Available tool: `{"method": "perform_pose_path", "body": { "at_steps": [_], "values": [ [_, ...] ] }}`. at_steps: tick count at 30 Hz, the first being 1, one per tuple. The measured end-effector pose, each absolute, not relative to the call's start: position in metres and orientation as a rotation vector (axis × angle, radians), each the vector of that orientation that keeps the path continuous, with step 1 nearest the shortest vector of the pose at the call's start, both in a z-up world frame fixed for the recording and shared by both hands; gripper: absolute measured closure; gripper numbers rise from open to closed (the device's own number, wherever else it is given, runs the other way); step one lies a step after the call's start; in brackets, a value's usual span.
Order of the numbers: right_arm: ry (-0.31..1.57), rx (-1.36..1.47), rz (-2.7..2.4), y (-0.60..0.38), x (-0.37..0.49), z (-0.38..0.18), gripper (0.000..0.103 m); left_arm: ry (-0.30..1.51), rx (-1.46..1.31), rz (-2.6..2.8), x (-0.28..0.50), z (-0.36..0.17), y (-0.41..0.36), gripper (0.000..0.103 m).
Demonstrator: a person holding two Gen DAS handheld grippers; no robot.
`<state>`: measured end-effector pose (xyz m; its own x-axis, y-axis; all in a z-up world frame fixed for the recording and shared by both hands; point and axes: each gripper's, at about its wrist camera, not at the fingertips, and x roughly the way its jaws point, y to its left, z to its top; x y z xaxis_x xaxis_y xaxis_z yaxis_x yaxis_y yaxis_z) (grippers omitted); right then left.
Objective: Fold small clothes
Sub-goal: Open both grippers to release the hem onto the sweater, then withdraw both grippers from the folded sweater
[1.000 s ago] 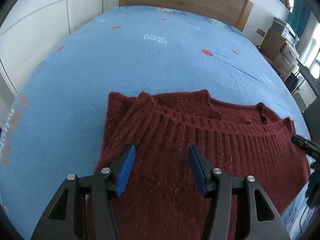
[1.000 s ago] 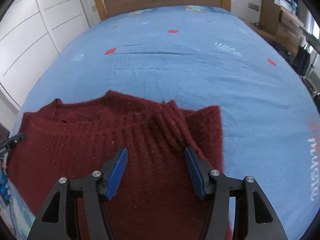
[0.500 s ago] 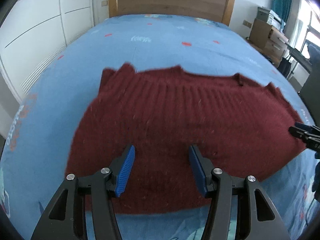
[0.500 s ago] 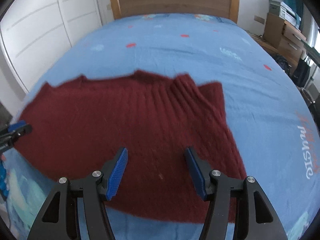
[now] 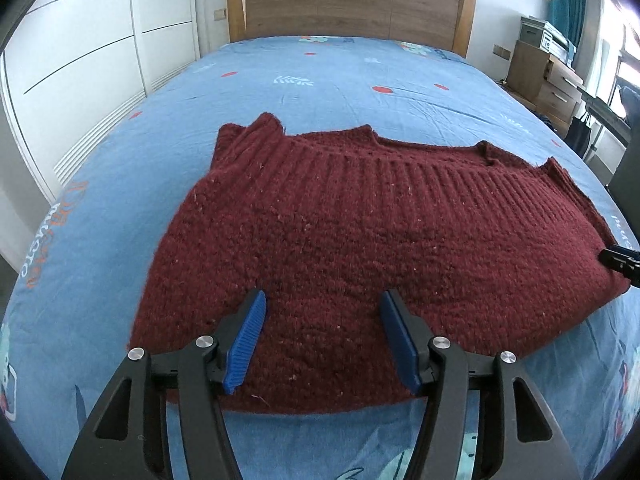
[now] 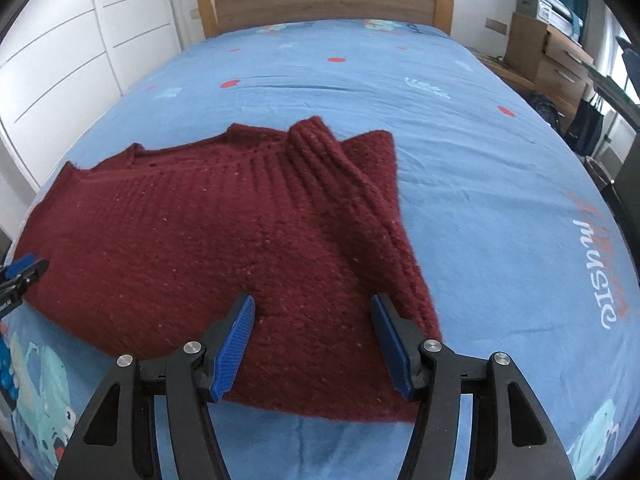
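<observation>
The left hand-held gripper point(image 5: 322, 336) hangs over the near edge of the red sweater point(image 5: 360, 240). Its jaws have just been opening and are released, with nothing pinched. The right hand-held gripper point(image 6: 312, 340) is released too, above the sweater's near right corner. The sweater lies flat across the blue bed point(image 5: 320, 80), ribbed hem on the far side. Beyond stand a wooden headboard point(image 5: 348, 4), a white wardrobe point(image 5: 80, 40) and drawers point(image 5: 544, 76). Nothing blocks the sweater.

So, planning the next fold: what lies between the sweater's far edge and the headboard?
Only bare blue bedsheet lies between the sweater and headboard, in both wrist views.
</observation>
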<state>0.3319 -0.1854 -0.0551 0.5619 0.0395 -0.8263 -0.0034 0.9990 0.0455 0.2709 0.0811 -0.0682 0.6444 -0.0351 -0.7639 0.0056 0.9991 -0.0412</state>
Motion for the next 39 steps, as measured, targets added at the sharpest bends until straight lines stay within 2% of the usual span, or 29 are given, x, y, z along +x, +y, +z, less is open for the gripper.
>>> {"method": "perform_pose_path", "body": {
  "at_steps": [9,17,22,39],
  "values": [
    [1.006,0.028,-0.019,-0.192,0.321,-0.052,0.041,0.875,-0.058,-0.025,0.261,-0.065,0.084,0.048],
    [0.962,0.031,0.003,-0.173,0.311,-0.035,0.041,0.875,-0.069,0.007,0.256,-0.063,0.088,0.048],
    [0.994,0.021,0.015,-0.162,0.317,-0.048,0.041,0.882,-0.078,0.011,0.253,-0.068,0.090,0.044],
    [1.010,0.066,-0.047,-0.193,0.289,-0.041,0.041,0.901,-0.129,0.006,0.222,-0.063,0.097,0.042]
  ]
}}
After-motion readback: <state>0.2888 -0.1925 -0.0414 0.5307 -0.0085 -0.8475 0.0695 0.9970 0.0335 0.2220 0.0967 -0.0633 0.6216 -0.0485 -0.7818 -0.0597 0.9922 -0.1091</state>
